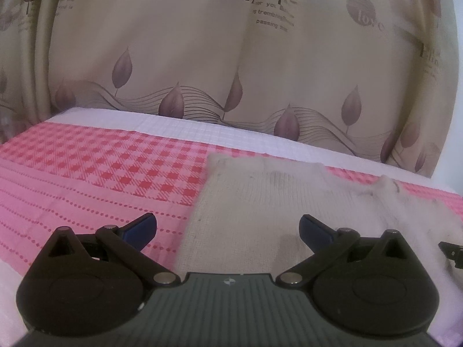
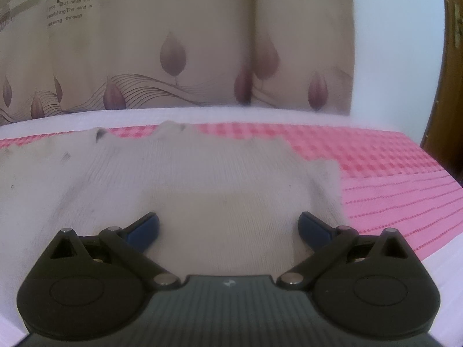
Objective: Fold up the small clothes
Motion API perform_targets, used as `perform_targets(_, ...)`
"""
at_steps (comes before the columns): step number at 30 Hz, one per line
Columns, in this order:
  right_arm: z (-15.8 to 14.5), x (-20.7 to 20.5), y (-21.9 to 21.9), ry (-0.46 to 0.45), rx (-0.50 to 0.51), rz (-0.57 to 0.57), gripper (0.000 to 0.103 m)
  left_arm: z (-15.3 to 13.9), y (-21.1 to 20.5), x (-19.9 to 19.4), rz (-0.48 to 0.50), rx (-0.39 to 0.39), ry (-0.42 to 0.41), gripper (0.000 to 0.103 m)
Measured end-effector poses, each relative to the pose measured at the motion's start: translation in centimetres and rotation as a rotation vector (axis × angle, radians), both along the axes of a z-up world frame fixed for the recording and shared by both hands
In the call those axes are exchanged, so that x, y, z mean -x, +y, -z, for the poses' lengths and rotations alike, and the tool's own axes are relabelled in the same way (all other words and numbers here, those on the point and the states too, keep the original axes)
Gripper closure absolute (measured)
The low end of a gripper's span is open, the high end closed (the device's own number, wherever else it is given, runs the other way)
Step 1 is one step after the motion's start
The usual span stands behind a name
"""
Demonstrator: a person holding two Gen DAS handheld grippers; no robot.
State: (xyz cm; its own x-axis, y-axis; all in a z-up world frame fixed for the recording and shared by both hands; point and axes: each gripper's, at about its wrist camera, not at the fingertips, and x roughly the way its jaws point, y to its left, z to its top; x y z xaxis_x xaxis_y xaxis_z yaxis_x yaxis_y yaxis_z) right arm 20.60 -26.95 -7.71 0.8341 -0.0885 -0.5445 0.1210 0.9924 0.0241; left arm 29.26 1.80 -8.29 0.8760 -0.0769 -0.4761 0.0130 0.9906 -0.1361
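Beige ribbed knit garment (image 1: 260, 202) is laid flat on the pink checked bedcover (image 1: 86, 173), in front of the leaf-print curtain (image 1: 173, 57). Left gripper (image 1: 228, 230) is held wide open above the garment's left edge; right gripper (image 2: 228, 228) is spread wide above its right part, nothing gripped. Judged as pre-grasp stage, no fold made yet. Next move calls for both edges to be pinched evenly before lifting.

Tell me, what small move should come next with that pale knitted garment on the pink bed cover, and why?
Probably lower both and pinch the near edge. The left hand-held gripper and right hand-held gripper are both open and hold nothing, while the knitted garment lies spread flat on the pink bed cover, not yet folded.
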Motion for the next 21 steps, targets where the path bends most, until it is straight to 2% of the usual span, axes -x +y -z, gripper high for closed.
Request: perform_targets(21, 0.12, -0.02, -0.08, -0.006, -0.015, 0.003, 0.000, -0.09, -0.42, 0.02, 0.004, -0.050, 0.000, 0.000)
